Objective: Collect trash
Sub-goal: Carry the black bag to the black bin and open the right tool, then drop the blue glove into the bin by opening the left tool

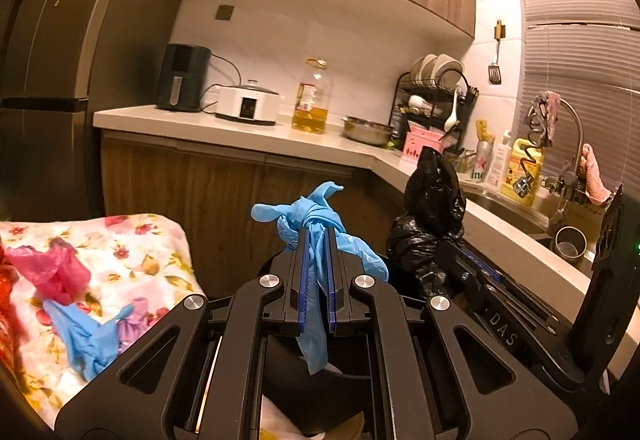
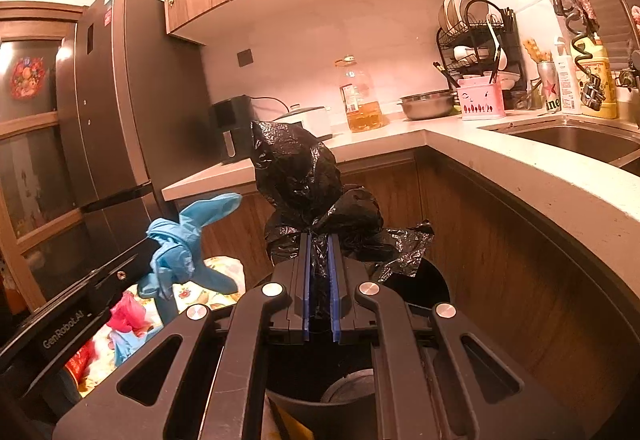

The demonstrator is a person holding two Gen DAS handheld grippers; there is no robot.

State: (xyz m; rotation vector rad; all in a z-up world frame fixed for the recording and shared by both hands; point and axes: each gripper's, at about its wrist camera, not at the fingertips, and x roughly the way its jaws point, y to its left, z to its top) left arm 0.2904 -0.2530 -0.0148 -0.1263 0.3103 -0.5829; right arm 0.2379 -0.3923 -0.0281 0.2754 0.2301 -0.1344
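**Both tongs full, bin right below**
Your left gripper point(image 1: 318, 252) squeezes the blue glove point(image 1: 316, 216); your right gripper point(image 2: 320, 260) squeezes the black bag point(image 2: 304, 176). The black bin point(image 2: 434, 282) sits under the right tips, nearer that hand.

"GenRobot.AI" on the left gripper point(image 2: 156, 252); "DAS" on the right gripper point(image 1: 452, 252)

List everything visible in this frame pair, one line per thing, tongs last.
glove: one, blue, clamped in left tongs
bag: one, black, clamped in right tongs
bin: one, black, below right tongs
cloth: one, floral, left, bearing pink and blue scraps
oil bottle: one, yellow, on counter
bowl: one, steel, on counter
fridge: one, dark, left
left tongs: shut on glove
right tongs: shut on bag
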